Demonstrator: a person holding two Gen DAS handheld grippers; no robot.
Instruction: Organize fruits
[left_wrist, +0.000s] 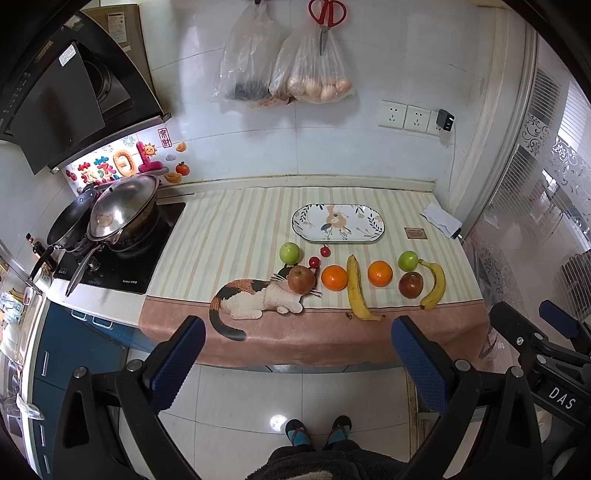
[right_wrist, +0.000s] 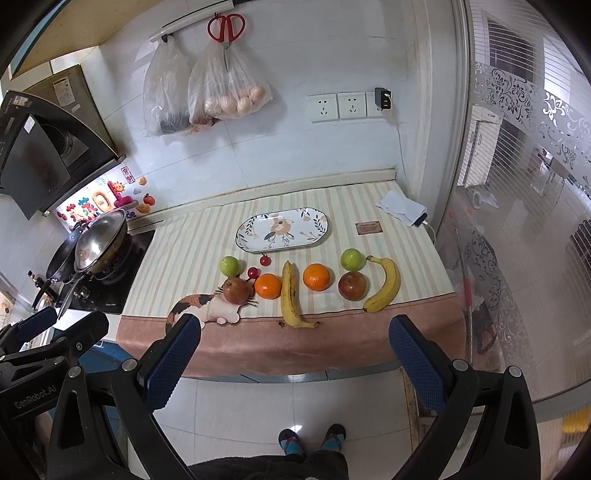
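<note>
The pink front band of the striped tablecloth (left_wrist: 314, 332) lies mostly bare, crossed only by the tips of the two yellow bananas (left_wrist: 357, 290) (left_wrist: 434, 284) and the printed cat, so a gripper could come in low over that edge. Behind it the red apples (left_wrist: 301, 279), oranges (left_wrist: 334, 277), green apples (left_wrist: 290, 253) and small red cherries (left_wrist: 314, 262) crowd together, with gaps too narrow to slip through, fencing off the empty oval floral plate (left_wrist: 338, 223). The striped stretch between that plate and the lidded steel wok (left_wrist: 123, 212) on the left is open.

White tiled wall (left_wrist: 229, 147) with sockets (left_wrist: 404, 115) — pale glossy floor tiles (left_wrist: 258, 402), frosted patterned glass door (right_wrist: 517, 206) at right.
</note>
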